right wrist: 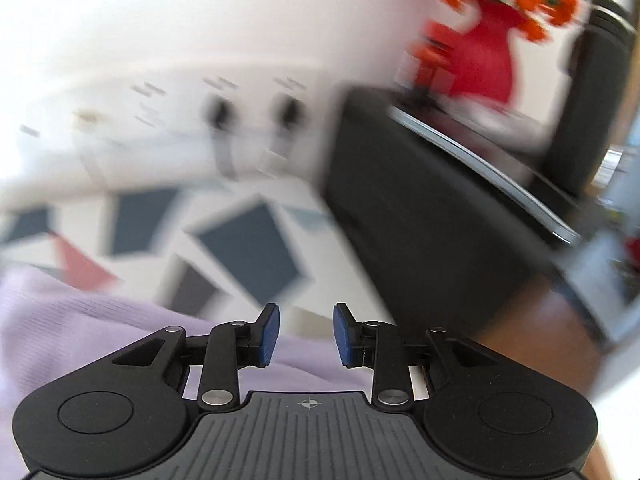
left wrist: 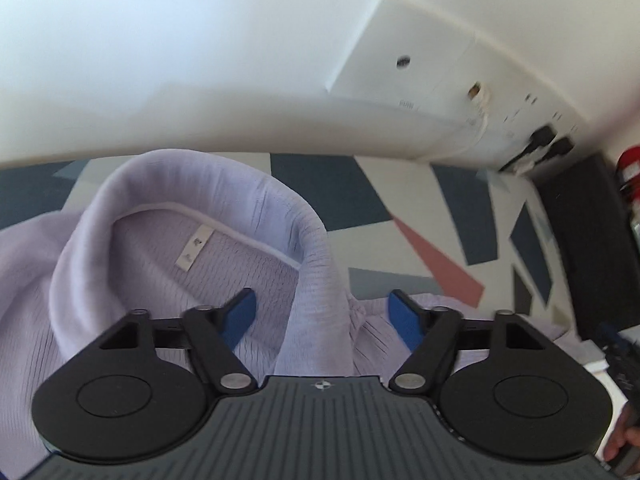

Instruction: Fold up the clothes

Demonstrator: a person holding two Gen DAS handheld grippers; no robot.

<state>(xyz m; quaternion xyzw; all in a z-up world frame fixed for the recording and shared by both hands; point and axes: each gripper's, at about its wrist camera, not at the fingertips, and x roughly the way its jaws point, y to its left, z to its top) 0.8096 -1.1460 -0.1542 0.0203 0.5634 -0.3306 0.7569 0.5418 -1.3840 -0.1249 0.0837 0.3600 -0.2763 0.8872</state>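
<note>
Lilac knit garment [left wrist: 168, 264] lies on the patterned worktop [left wrist: 400, 216], collar up, white neck label [left wrist: 195, 249] showing inside. Left hand-held gripper [left wrist: 326, 314] is open over it: collar band runs between the blue pads [left wrist: 240, 316], neither pad pressing it. Right hand-held gripper [right wrist: 306, 334] is part open with nothing between its pads; the same lilac fabric [right wrist: 60, 320] sits under and to its left. Right view is motion-blurred. Obstacles: black box-like unit [right wrist: 420, 216] close ahead-right of the right gripper, something red and orange [right wrist: 484, 40] on or behind it, can't identify. White wall [left wrist: 200, 60] behind, with a white panel [left wrist: 400, 52] and plugged-in sockets [left wrist: 548, 140]. Worktop is white with dark blue, grey and pink shapes.
</note>
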